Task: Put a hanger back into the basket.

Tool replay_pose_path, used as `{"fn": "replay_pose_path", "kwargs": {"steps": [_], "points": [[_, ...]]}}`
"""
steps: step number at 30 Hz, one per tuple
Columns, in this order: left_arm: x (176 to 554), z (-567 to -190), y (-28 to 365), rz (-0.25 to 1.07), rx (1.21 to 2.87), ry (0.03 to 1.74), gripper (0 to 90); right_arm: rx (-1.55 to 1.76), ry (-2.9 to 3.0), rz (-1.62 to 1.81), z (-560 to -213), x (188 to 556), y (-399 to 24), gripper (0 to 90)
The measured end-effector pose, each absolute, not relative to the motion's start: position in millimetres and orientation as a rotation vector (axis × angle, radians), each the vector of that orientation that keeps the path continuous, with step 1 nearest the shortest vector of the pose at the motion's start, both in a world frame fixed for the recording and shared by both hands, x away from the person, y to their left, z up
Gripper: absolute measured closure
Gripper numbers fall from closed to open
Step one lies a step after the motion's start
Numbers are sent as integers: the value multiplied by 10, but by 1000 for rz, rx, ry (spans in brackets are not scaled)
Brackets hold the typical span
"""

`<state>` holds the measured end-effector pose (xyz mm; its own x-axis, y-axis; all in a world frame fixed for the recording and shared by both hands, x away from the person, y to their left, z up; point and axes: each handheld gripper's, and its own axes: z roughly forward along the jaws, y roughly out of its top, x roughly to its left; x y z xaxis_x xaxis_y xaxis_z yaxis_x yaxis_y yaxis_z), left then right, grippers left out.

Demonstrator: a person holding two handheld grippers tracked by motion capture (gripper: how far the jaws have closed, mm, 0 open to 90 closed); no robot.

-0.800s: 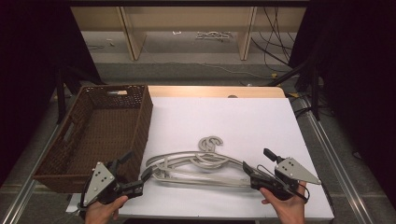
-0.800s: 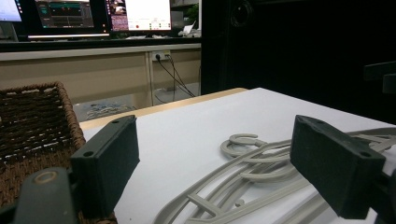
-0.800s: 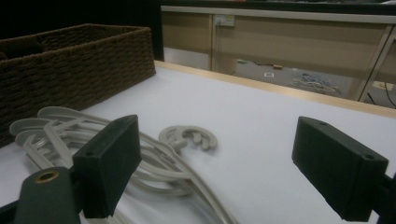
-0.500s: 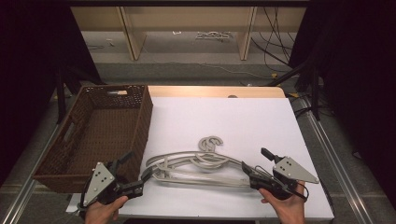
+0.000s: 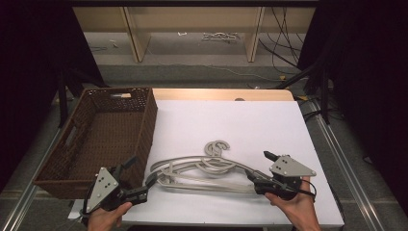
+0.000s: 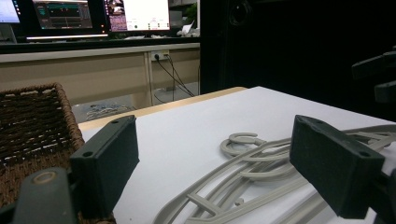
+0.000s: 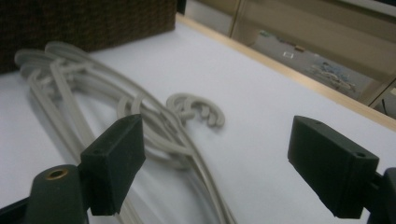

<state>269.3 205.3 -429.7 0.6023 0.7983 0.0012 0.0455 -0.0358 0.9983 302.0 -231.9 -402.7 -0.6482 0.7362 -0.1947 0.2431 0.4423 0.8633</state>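
white table (image 5: 269, 120) | hangers (image 5: 202, 168) near middle | basket (image 5: 96, 139) left | left gripper (image 5: 139, 179) wide, empty | right gripper (image 5: 258, 169) wide, empty

Light falls from above onto the white tabletop (image 5: 231, 120), which is the brightest area in the high view, evenly lit and without glare. The surroundings at left and right drop into near black. The grey hangers (image 5: 202, 168) cast only faint, soft shadows. The high view is slightly soft but readable. In the left gripper view the monitors (image 6: 93, 14) glow brightly in the background while the right side is dark. In the right gripper view the near fingers (image 7: 116, 158) are blurred, and the far floor is out of focus.
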Motion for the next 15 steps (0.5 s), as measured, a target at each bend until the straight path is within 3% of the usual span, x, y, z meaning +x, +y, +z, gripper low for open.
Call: {"fn": "replay_pose_path", "kwargs": {"steps": [6,15], "points": [[2692,-4300,2047,706,1503,749,156,711,2360,943,-4001,3206,-2251,316],[2701,-4301,2055,705,1500,753,157,716,2548,795,-4073,3618,-2158,371]]}}
